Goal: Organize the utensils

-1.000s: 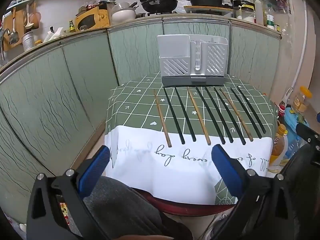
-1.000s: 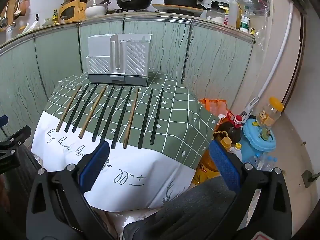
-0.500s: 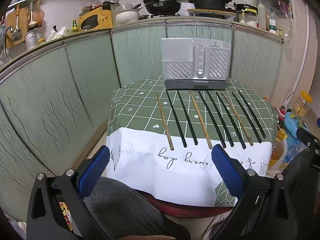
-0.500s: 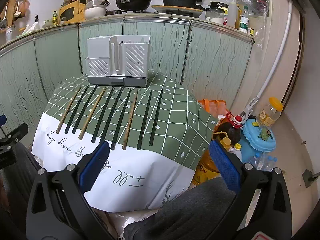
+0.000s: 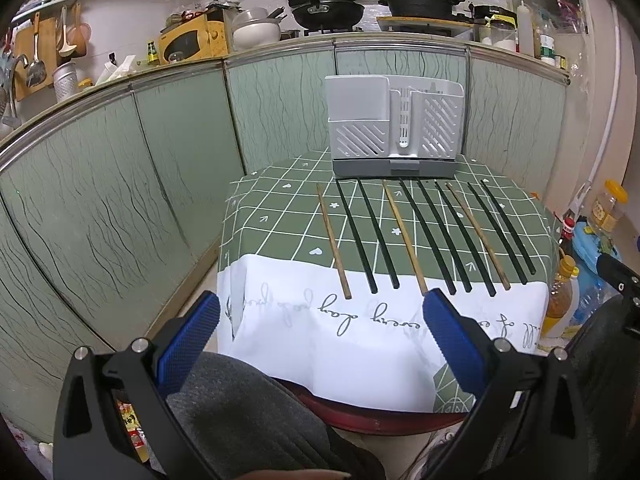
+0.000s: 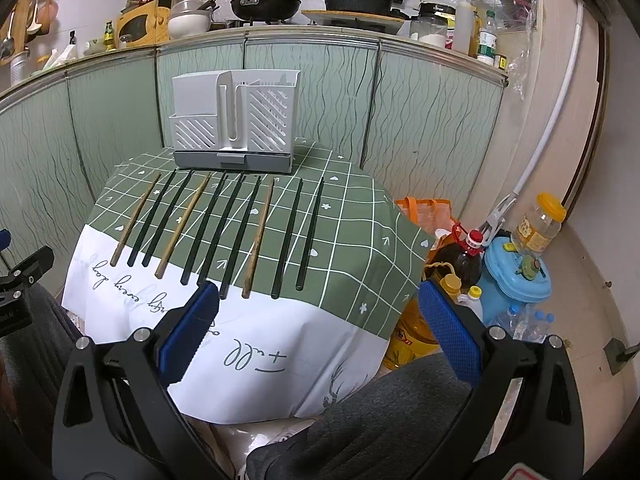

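The left gripper [image 5: 320, 322] has its blue fingers [image 5: 188, 342] spread wide and holds nothing; it hangs in front of the near edge of the table, above a grey-trousered knee [image 5: 248, 412]. The right gripper [image 6: 318, 320] is likewise wide apart and empty, at the table's near right corner. Beyond the fingertips a small table carries a green checked cloth [image 5: 280, 216] with a white front flap. Ten chopsticks [image 5: 436, 236] lie on the cloth side by side, apart, pointing away: seven black, three wooden [image 5: 333, 246]. Just behind their far tips stands a grey utensil holder [image 5: 394, 126], upright, with slotted compartments. Behind it run green cabinet panels [image 5: 100, 200] under a cluttered counter. Right of the table, on the floor, stand oil bottles [image 6: 460, 256] and a jar [image 6: 540, 224]
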Tool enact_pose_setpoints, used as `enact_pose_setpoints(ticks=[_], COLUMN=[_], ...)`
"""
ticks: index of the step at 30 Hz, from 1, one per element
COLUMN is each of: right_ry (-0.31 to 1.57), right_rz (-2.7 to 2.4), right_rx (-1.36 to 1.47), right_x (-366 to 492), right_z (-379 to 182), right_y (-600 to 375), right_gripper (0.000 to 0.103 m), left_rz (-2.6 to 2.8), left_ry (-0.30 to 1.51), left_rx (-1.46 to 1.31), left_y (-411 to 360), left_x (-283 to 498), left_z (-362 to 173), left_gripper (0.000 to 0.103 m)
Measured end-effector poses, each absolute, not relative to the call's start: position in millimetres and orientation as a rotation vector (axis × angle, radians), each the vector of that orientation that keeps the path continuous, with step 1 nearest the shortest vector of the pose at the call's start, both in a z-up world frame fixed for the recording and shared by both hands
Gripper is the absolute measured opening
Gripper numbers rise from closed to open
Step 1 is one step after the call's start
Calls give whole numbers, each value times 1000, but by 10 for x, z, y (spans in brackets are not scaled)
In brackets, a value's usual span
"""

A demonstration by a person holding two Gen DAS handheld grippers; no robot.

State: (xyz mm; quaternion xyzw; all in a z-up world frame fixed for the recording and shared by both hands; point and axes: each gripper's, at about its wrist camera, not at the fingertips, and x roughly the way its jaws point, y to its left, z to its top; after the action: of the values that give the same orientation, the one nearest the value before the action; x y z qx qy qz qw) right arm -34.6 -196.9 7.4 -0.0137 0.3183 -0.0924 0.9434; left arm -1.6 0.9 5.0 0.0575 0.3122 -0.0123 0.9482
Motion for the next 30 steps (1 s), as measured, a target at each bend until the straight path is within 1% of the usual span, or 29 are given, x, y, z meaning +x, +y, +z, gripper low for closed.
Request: enact_pose_setpoints(ticks=[30], right_ry=[659], right_rz=[-188], right_rx=[-26], right_x=[-328], right_z=[-9], right_y=[-1993], right_gripper=[95], left_rz=[-7], left_ry=[659], left_rx=[139], left_y=[10], left_x=[-5], left_z=[3], left_gripper=[99])
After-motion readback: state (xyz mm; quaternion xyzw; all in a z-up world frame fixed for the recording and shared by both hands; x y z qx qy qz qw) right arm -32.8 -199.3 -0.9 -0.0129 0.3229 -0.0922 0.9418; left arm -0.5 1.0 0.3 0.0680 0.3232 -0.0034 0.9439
